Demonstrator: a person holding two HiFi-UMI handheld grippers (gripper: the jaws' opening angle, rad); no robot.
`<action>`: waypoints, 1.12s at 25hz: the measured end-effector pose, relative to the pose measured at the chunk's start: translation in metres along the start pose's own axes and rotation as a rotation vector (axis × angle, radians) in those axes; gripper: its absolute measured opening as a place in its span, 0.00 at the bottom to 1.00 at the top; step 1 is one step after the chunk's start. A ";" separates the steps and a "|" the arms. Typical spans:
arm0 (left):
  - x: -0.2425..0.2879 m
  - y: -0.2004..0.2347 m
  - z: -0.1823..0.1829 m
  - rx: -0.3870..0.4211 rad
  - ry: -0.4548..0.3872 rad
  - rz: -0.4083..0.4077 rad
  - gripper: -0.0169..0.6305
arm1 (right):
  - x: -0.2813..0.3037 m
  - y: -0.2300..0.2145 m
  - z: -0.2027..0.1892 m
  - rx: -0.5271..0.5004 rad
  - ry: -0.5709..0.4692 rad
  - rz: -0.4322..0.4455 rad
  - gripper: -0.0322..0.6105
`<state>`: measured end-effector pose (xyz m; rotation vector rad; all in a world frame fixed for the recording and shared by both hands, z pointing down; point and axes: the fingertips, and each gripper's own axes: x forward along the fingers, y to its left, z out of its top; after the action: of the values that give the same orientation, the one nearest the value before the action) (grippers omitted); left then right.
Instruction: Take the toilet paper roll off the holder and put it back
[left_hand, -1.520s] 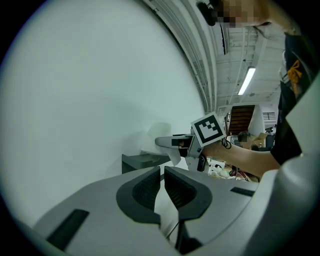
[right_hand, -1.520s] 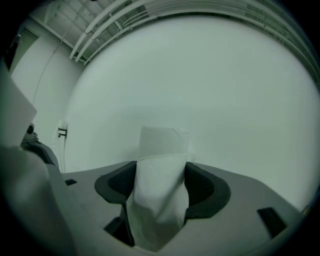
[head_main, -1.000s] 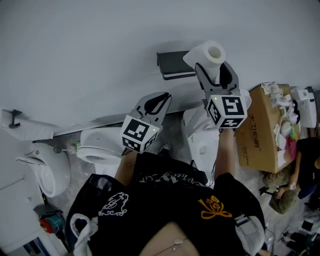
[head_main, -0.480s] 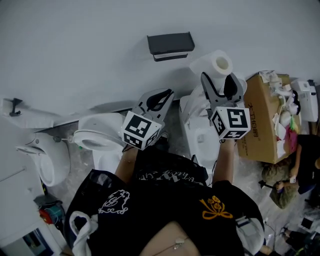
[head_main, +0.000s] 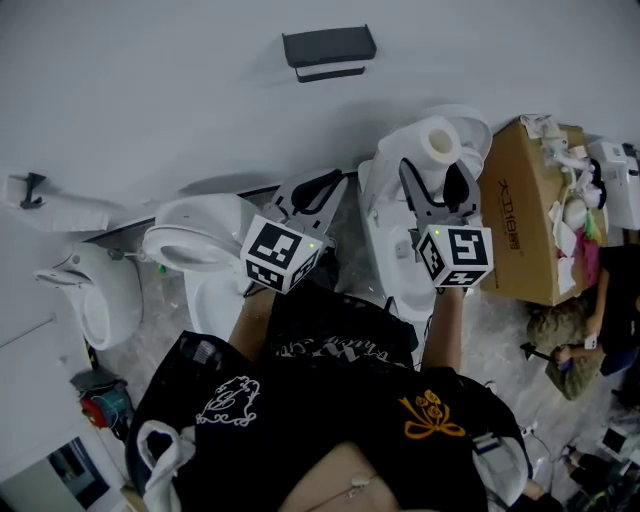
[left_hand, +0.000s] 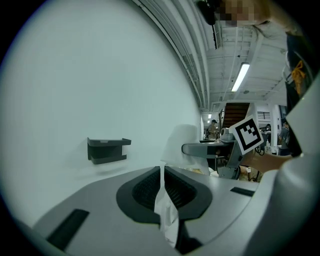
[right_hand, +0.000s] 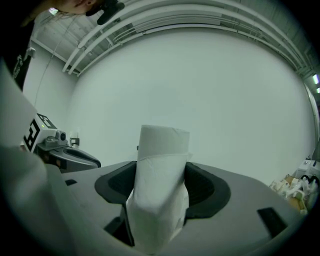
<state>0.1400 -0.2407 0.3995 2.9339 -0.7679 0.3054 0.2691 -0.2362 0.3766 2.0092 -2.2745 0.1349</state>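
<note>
My right tool (head_main: 436, 172) is clamped on the toilet paper roll (head_main: 441, 140), squashing it, well apart from the holder (head_main: 328, 50) on the far wall (head_main: 150, 90). My left tool (head_main: 312, 196) is closed, pinching a tissue scrap (left_hand: 166, 215). I judge the crushed core may jam on remounting.

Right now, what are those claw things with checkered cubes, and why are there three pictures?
They are two grippers, one in each of a person's hands. The wide picture comes from a camera on the person's head, looking down. The other two come from cameras riding on each gripper. The right gripper clamps the toilet paper roll, away from the dark holder on the wall. The left gripper pinches a thin strip of tissue. White toilets and a cardboard box stand on the floor.
</note>
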 end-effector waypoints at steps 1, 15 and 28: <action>-0.003 -0.004 -0.002 -0.002 0.001 0.004 0.09 | -0.005 0.002 -0.006 0.005 0.008 0.003 0.53; -0.047 -0.020 -0.018 -0.013 0.004 0.066 0.09 | -0.029 0.051 -0.083 0.037 0.118 0.082 0.53; -0.053 0.007 -0.014 -0.022 -0.016 0.112 0.09 | -0.010 0.052 -0.068 0.004 0.109 0.098 0.53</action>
<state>0.0892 -0.2203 0.4021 2.8819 -0.9330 0.2800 0.2204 -0.2110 0.4423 1.8441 -2.3064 0.2505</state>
